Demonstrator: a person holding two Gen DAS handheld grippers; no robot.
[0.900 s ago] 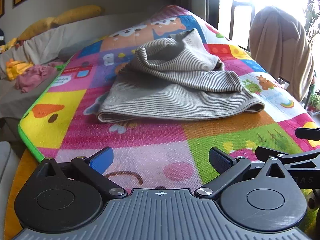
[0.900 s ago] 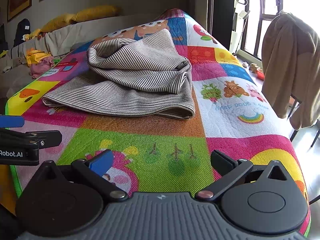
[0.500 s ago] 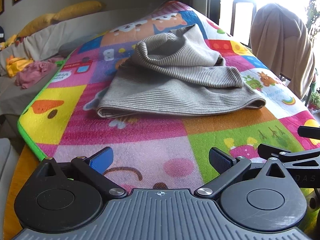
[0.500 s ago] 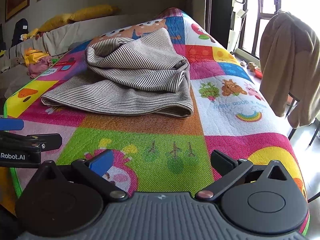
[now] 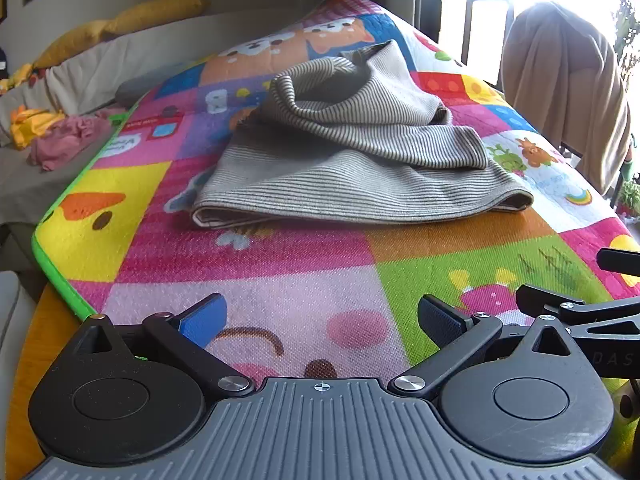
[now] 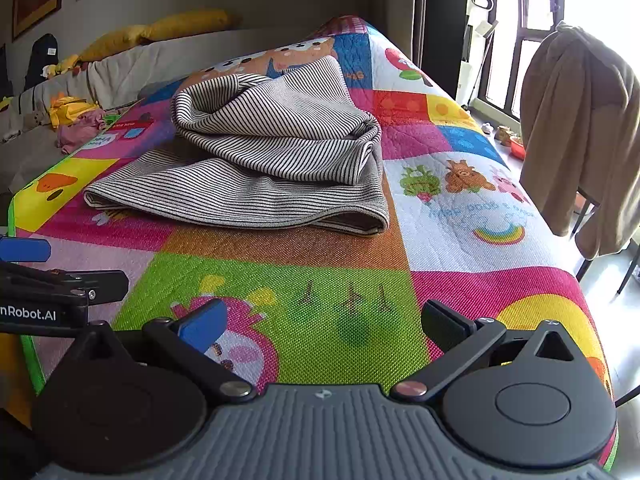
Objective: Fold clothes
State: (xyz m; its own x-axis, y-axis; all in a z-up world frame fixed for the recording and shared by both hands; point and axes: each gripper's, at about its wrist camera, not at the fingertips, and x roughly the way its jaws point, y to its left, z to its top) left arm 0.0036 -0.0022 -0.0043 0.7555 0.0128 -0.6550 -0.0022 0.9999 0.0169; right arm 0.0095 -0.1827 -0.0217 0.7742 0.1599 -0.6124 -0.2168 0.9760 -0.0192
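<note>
A grey striped garment (image 5: 352, 160) (image 6: 264, 164) lies crumpled and partly doubled over on a colourful patchwork play mat (image 5: 280, 264) (image 6: 332, 276). Its near hem runs across the mat, with the bunched upper part heaped on top. My left gripper (image 5: 320, 316) hovers over the mat's near end, short of the hem, open with nothing between its fingers. My right gripper (image 6: 324, 324) stands beside it to the right, also open and empty. Each gripper's side shows at the edge of the other's view.
A chair draped with a tan cloth (image 6: 580, 128) stands right of the mat by the window. Left of the mat is a sofa (image 5: 60, 92) with yellow cushions and a pink and yellow heap of clothes (image 5: 52, 136). The mat's green edge (image 5: 52, 264) drops off at the near left.
Both grippers have crept slightly forward toward the garment, which looks a little nearer and lower in each view. The garment itself has not moved, and both grippers stay open.
</note>
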